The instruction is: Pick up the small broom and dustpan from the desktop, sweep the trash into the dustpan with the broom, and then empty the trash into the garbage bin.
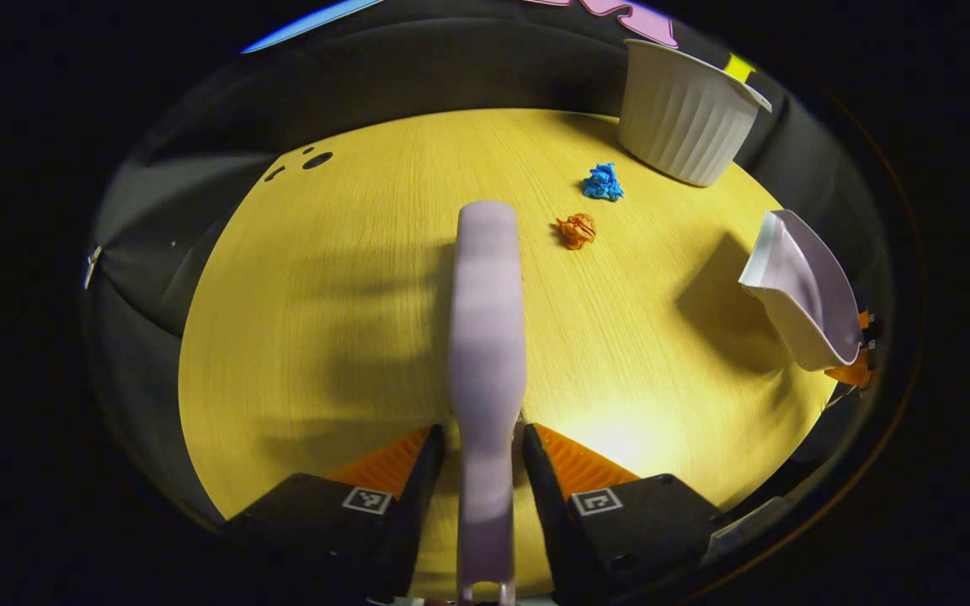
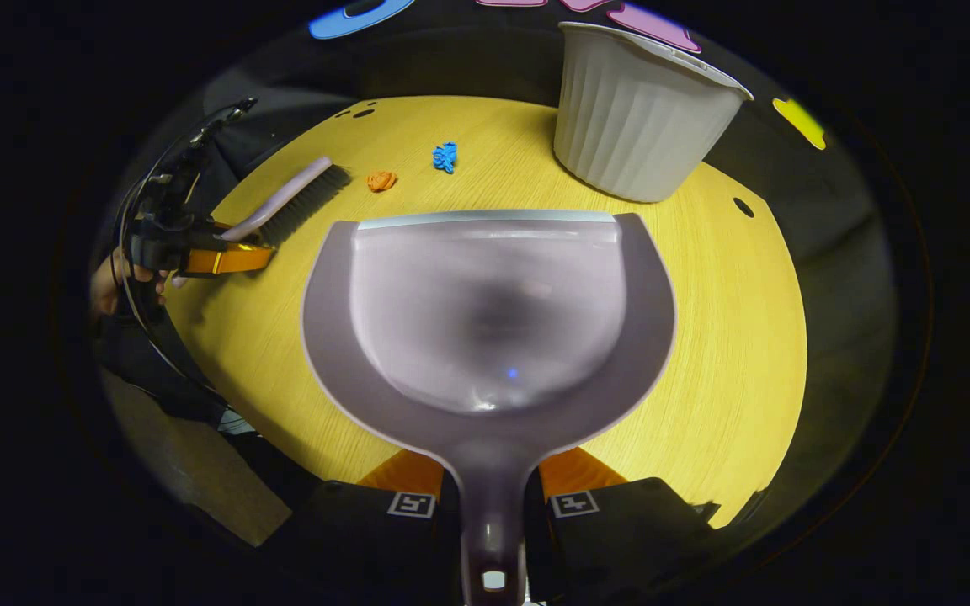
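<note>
Left gripper view: fingers [image 1: 485, 459] clamp broom [image 1: 487, 320]; right fingers [image 2: 492, 497] clamp dustpan [image 2: 485, 311]

Bristles of broom [image 1: 487, 337] hidden beneath its back in left gripper view. Dustpan [image 1: 805, 290] cut off at right edge there, gripper behind it mostly concealed. Handle end of dustpan [image 2: 492, 505] clipped at bottom in right gripper view.

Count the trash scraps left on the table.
2. A crumpled orange paper scrap lies mid-table; a crumpled blue paper scrap lies just beyond it, nearer the white ribbed bin. The dustpan may hide more.
</note>
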{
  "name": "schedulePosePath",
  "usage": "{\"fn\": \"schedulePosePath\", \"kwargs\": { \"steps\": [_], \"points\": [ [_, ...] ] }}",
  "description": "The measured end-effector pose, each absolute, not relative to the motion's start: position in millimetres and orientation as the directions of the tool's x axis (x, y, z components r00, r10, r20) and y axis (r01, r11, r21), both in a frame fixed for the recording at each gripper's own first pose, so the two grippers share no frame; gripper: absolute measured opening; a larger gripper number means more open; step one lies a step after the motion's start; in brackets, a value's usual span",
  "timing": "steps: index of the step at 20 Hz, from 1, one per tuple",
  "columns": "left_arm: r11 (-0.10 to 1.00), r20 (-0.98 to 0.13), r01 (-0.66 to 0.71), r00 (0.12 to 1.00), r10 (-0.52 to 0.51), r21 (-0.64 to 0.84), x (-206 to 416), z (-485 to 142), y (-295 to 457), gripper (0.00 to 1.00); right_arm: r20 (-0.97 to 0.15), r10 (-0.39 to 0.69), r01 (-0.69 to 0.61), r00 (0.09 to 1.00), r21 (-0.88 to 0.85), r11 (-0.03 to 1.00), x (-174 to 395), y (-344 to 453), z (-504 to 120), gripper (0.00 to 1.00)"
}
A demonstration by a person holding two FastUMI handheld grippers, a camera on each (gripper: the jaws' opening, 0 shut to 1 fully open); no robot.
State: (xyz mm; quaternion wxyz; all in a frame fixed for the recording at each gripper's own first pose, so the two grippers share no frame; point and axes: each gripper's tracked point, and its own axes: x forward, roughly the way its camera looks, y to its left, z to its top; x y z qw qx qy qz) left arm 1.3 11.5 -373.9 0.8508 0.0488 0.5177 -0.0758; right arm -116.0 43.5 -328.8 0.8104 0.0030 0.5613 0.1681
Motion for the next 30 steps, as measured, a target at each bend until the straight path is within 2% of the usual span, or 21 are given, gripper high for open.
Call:
{"fn": "schedulePosePath", "kwargs": {
  "steps": [3, 5, 6, 9, 13, 15, 20, 21, 30],
  "points": [
    [0.981, -0.887, 0.192, 0.456, -0.08, 0.01, 2, -375, 7, 0.45, -0.91, 0.275, -0.294, 0.309, 0.184, 0.938, -114, 44, -326, 0.35],
    [0.976, -0.886, 0.217, 0.454, -0.089, 0.014, 3, -374, 5, 0.43, -0.913, 0.273, -0.324, 0.302, 0.171, 0.93, -113, 45, -323, 0.35],
    [0.973, -0.889, 0.232, 0.448, -0.097, 0.011, 4, -375, 5, 0.37, -0.917, 0.271, -0.343, 0.291, 0.165, 0.925, -113, 46, -321, 0.35],
    [0.966, -0.877, 0.255, 0.475, -0.079, 0.052, 17, -365, 8, 0.28, -0.941, 0.248, -0.402, 0.23, 0.141, 0.905, -112, 45, -324, 0.35],
    [0.968, -0.841, 0.247, 0.533, -0.093, 0.049, 50, -349, 8, 0.31, -0.958, 0.246, -0.452, 0.149, 0.155, 0.878, -108, 49, -324, 0.35],
    [0.967, -0.83, 0.249, 0.55, -0.093, 0.057, 68, -342, 9, 0.29, -0.962, 0.249, -0.455, 0.109, 0.174, 0.873, -103, 53, -330, 0.35],
    [0.958, -0.788, 0.276, 0.605, -0.117, 0.07, 112, -333, 2, 0.27, -0.971, 0.231, -0.486, 0.061, 0.173, 0.857, -95, 59, -341, 0.35],
    [0.954, -0.783, 0.289, 0.609, -0.121, 0.077, 120, -331, 0, 0.29, -0.973, 0.227, -0.493, 0.052, 0.173, 0.853, -94, 60, -343, 0.34],
    [0.894, -0.808, 0.438, 0.558, -0.188, 0.094, 155, -353, -38, 0.29, -0.97, 0.243, -0.493, 0.0, 0.212, 0.844, -77, 75, -343, 0.35]
  ]
}}
